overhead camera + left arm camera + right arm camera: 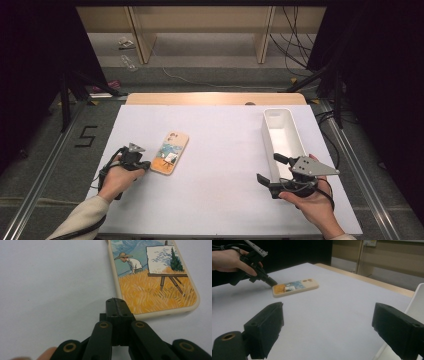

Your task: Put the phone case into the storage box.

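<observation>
A phone case [170, 152] printed with a painting of a straw-hatted figure, an easel and a golden wheat field lies flat on the white table [220, 200], left of centre, its cream rim and camera cutout turned away from the person. The left gripper [141, 164], held low in the left hand [116, 181], has its jaws clenched together on nothing, their tip just beside the case's near corner; whether it touches the rim cannot be told. In the left gripper view the closed tip [117, 305] sits against the edge of the case [155, 282]. Well apart, on the right side, the right gripper [268, 170] rests with its jaws spread wide and empty beside a long white tray [284, 134]. Bare tabletop lies between case and tray. Beyond the table's far wooden edge, cables [295, 45] trail across the floor.
</observation>
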Demonstrator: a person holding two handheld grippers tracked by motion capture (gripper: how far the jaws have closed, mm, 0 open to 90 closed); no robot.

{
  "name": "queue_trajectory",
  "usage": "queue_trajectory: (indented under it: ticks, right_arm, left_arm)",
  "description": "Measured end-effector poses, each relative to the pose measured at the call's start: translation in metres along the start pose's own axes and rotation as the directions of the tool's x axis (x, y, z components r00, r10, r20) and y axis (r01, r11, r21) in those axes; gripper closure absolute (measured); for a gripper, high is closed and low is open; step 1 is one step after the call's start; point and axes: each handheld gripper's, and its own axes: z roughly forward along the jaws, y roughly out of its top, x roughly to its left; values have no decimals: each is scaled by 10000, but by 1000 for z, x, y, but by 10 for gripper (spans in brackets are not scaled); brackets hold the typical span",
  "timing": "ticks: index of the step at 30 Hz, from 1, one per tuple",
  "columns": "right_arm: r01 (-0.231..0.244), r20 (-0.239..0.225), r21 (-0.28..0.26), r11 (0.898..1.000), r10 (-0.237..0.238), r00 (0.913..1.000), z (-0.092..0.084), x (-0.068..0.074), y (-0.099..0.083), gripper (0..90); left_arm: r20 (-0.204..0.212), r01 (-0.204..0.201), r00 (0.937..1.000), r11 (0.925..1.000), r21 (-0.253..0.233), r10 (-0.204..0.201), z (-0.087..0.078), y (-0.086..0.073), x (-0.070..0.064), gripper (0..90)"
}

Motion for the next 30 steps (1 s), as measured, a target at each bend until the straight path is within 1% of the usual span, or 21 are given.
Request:
queue_trajectory:
  ticks: [3, 5, 6, 8, 9, 11, 12, 13, 14, 16, 18, 20, 23, 26, 27, 29, 30]
  right_arm:
    - [26, -4, -6, 10000, -26, 10000, 0, 0, 0, 114]
    - [-10, 14, 9, 10000, 10, 10000, 0, 0, 0, 114]
    - [-8, 35, 23, 10000, 8, 10000, -1, 0, 0, 113]
    - [-10, 10, -25, 10000, 10, 10000, 0, 0, 0, 114]
    - [5, 12, 9, 10000, -5, 10000, 0, 0, 0, 114]
    - [10, 11, 29, 10000, -10, 10000, 0, 0, 0, 114]
    - [21, 25, 38, 10000, -21, 10000, 0, 0, 0, 114]
    - [7, 30, 26, 10000, -7, 10000, 0, 0, 0, 114]
    - [15, 52, 54, 10000, -15, 10000, 0, 0, 0, 114]
    - [35, 63, 88, 10000, -35, 10000, 0, -1, -1, 117]
    - [40, 55, 91, 10000, -41, 10000, 0, -1, 0, 118]
    - [40, 47, 51, 10000, -40, 10000, 0, 0, 0, 118]
    - [4, 50, 77, 10000, -4, 10000, 0, 0, 0, 118]
    - [20, 66, 90, 10000, -21, 10000, 0, 0, 0, 118]
    - [20, 60, 95, 10000, -21, 10000, 0, 0, 0, 118]
    - [17, 62, 89, 10000, -18, 10000, 0, 0, 0, 118]
    - [22, 58, 88, 10000, -22, 10000, 0, 0, 0, 118]
  left_arm:
    - [2, 126, 9999, 9999, 3, -126, -1, 0, 3, 839]
    - [-91, 213, 9997, 9998, -50, -213, -3, -1, 5, 761]
    - [-189, 287, 9994, 9995, -88, -289, -4, -1, 6, 702]
    - [-279, 396, 9988, 9989, -258, -403, -6, 1, 8, 623]
    - [-332, 627, 9974, 9974, -350, -639, -8, 2, 8, 567]
    - [-266, 875, 9957, 9951, -462, -888, -12, 6, 7, 457]
    - [-237, 1090, 9936, 9929, -472, -1102, -14, 9, 5, 382]
    - [-154, 1084, 9939, 9932, -436, -1092, -15, 11, 3, 318]
    - [-159, 1074, 9940, 9933, -419, -1082, -16, 12, 1, 268]
    - [-339, 963, 9947, 9951, -237, -971, -18, 16, -5, 142]
    - [-294, 1035, 9942, 9945, -146, -1039, -19, 18, -9, 105]
    - [-236, 997, 9947, 9950, -45, -998, -19, 20, -14, 23]
    - [-136, 1052, 9944, 9944, -18, -1053, -18, 25, -20, 0]
    - [-217, 1013, 9947, 9947, 161, -1010, -16, 30, -25, 0]
    - [-251, 971, 9950, 9949, 277, -964, -15, 32, -26, 0]
    - [-384, 908, 9954, 9936, 676, -883, -11, 36, -29, 0]
    - [-431, 852, 9957, 9935, 755, -821, -9, 38, -30, 0]
